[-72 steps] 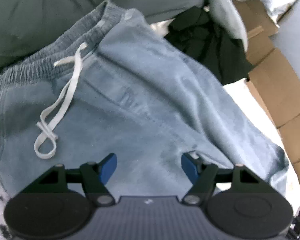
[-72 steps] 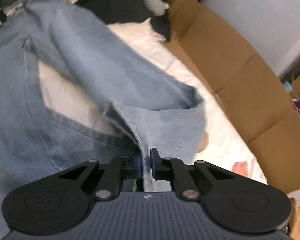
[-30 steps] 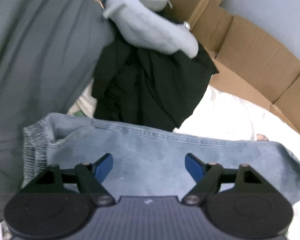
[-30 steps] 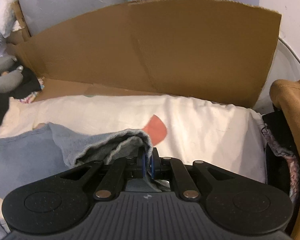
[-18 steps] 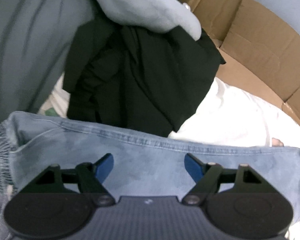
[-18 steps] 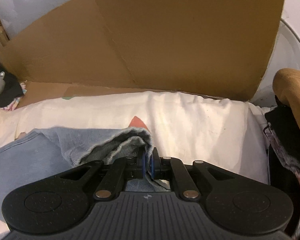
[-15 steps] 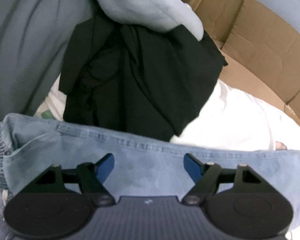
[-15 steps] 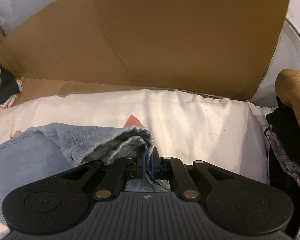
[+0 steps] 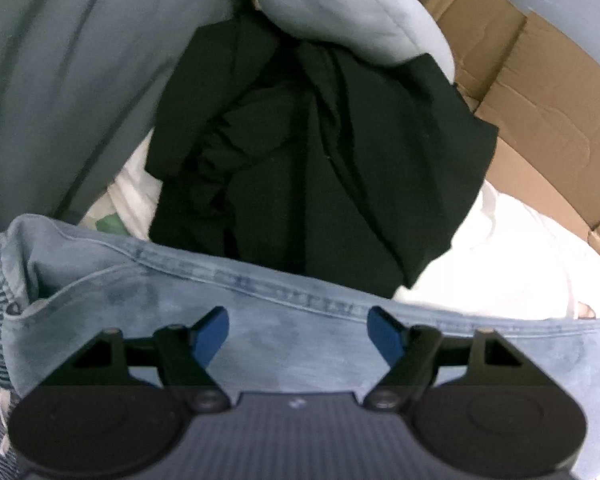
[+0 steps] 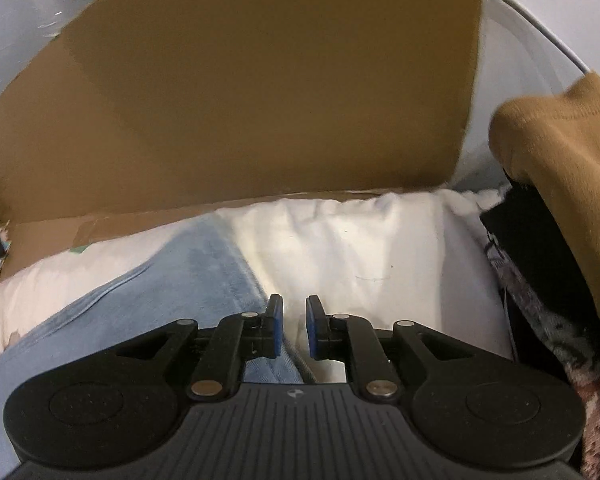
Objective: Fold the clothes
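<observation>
Your right gripper (image 10: 292, 330) has just been opening, and its blue pads now stand a little apart with nothing pinched; the jeans (image 10: 180, 280) edge lies below and just to the left of the gap, on the white sheet (image 10: 360, 256). Your left gripper (image 9: 298, 336) hangs wide apart above the folded jeans (image 9: 300, 344), touching no cloth that I can see. The risk, as I judge it, is that the freed corner springs or slides back, since denim is stiff and the sheet beneath is soft, so the fold may open unevenly. If you lower the left gripper carelessly, a pad (image 9: 210, 332) could snag the seam and drag the top layer askew. The black garment (image 9: 320, 160) lies touching the far edge of the jeans, so a sweep forward could catch it and pull it into the fold. Counted: one pair of jeans, one black garment, one pale blue garment (image 9: 340, 12) on top of it, one grey cloth (image 9: 60, 80) at the left, one mustard garment (image 10: 560, 152) at the right, cardboard (image 10: 260, 80) behind, two grippers.
</observation>
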`<state>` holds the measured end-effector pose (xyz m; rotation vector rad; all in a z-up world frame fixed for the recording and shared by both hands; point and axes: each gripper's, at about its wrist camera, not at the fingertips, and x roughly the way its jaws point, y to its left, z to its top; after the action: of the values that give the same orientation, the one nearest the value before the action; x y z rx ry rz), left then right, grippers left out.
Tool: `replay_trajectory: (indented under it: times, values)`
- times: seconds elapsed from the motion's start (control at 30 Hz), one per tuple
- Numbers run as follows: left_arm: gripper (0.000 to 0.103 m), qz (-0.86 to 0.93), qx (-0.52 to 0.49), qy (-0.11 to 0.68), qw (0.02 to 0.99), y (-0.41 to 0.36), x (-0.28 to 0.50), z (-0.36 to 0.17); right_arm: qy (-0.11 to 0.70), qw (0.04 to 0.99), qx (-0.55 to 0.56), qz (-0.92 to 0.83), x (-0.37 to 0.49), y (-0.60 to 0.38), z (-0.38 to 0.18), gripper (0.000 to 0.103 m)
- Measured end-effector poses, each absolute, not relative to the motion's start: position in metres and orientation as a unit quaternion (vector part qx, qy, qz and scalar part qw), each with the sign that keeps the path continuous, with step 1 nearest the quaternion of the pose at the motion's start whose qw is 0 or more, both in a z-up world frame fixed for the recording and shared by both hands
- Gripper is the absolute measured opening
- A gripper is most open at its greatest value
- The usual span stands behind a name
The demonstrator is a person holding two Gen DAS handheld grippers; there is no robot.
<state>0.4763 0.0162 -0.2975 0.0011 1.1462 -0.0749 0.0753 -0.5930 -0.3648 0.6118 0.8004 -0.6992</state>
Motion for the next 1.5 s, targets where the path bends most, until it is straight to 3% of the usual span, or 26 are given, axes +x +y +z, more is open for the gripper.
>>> replay_trajectory:
  times: [0.03, 0.07, 0.1, 0.17, 0.73, 0.9, 0.97, 1.03, 1.07, 1.1, 1.5]
  values:
    - [0.078, -0.037, 0.004, 0.54, 0.841, 0.016, 0.478, -0.297, 0.377, 0.824, 0.28, -0.317, 0.076, -0.591, -0.364, 0.016]
    - [0.079, -0.039, 0.009, 0.538, 0.842, 0.016, 0.48, -0.297, 0.379, 0.83, 0.273, -0.307, 0.078, -0.59, -0.364, 0.023]
    - [0.078, -0.044, 0.013, 0.537, 0.842, 0.016, 0.482, -0.298, 0.381, 0.834, 0.264, -0.3, 0.08, -0.588, -0.365, 0.038]
    - [0.078, -0.055, 0.023, 0.536, 0.842, 0.014, 0.488, -0.3, 0.389, 0.84, 0.248, -0.286, 0.087, -0.587, -0.367, 0.047]
    - [0.071, -0.119, 0.138, 0.535, 0.825, 0.006, 0.519, -0.307, 0.41, 0.862, 0.191, -0.231, 0.158, -0.602, -0.39, 0.053]
    - [0.071, -0.124, 0.156, 0.533, 0.822, 0.008, 0.52, -0.305, 0.411, 0.869, 0.192, -0.197, 0.167, -0.609, -0.397, 0.062]
    - [0.07, -0.126, 0.164, 0.532, 0.821, 0.009, 0.52, -0.305, 0.411, 0.871, 0.189, -0.193, 0.171, -0.609, -0.398, 0.06]
    - [0.07, -0.124, 0.164, 0.532, 0.821, 0.008, 0.519, -0.304, 0.412, 0.873, 0.175, -0.192, 0.174, -0.605, -0.397, 0.042]
    - [0.07, -0.125, 0.166, 0.532, 0.821, 0.007, 0.519, -0.303, 0.415, 0.874, 0.167, -0.188, 0.175, -0.601, -0.396, 0.024]
    - [0.07, -0.131, 0.175, 0.53, 0.819, 0.004, 0.517, -0.302, 0.417, 0.875, 0.159, -0.186, 0.176, -0.598, -0.394, 0.019]
    - [0.07, -0.229, 0.312, 0.514, 0.765, -0.045, 0.495, -0.313, 0.388, 0.889, 0.101, -0.221, 0.161, -0.578, -0.354, 0.015]
